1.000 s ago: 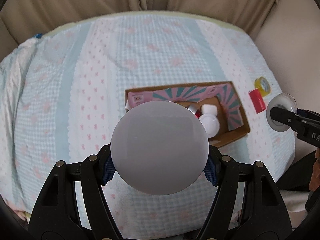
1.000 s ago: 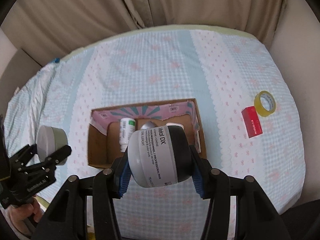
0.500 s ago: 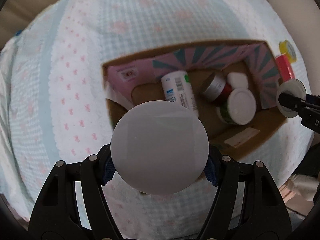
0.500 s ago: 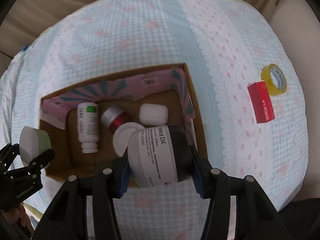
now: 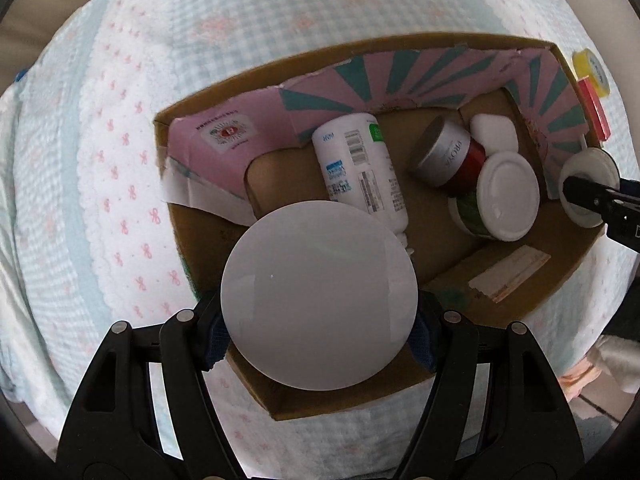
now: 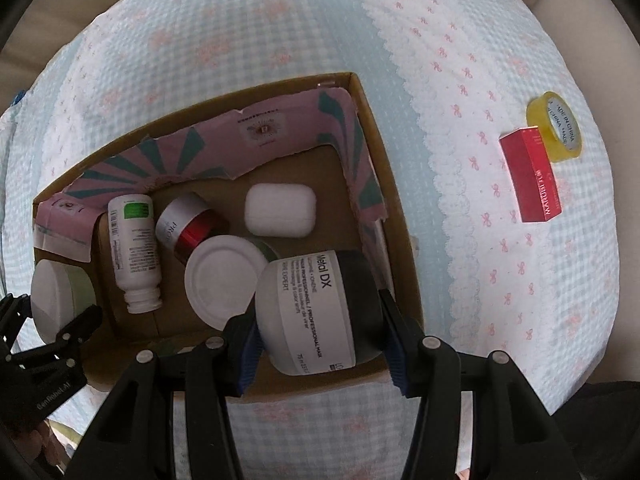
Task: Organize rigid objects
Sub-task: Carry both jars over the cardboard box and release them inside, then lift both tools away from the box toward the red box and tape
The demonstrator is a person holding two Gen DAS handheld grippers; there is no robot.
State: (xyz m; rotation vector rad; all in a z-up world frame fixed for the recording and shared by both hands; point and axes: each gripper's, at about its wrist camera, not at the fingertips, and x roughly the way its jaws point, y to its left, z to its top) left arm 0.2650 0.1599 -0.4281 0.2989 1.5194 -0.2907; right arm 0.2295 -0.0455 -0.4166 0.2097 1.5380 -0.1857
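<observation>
Just changed: a second ago both grippers hung high over the bed with the cardboard box (image 6: 400,264) small beneath them; now both have dropped and tipped to look straight down into it
Left gripper (image 5: 320,316): clamped on a pale round jar (image 5: 320,296) seen base-on, over the box's near left end, above the bare floor beside the white bottle (image 5: 360,168)
Right gripper (image 6: 320,320): clamped on a jar with a dark cap and white label (image 6: 316,312), over the near right corner of the box, close to the side wall
What it means: both jars look about ready to be set down; I'd judge only the release is left for these two
Contact: I cannot tell whether either jar touches the box floor yet
Jars in grippers: two, one each
Already lying in the box: four – the white bottle on its side, a silver and red jar (image 6: 188,224) tipped over, a green jar with a white lid (image 6: 222,280), a white rounded case (image 6: 280,210)
Loose on the checked bedcover (image 6: 240,20): two, touching each other well to the right of the box – a red carton (image 6: 532,176) and a yellow tape roll (image 6: 556,124)
Boxes: one, with a pink and teal liner (image 5: 400,76) folded along the far wall
Left to do: likely the carton and tape after this
</observation>
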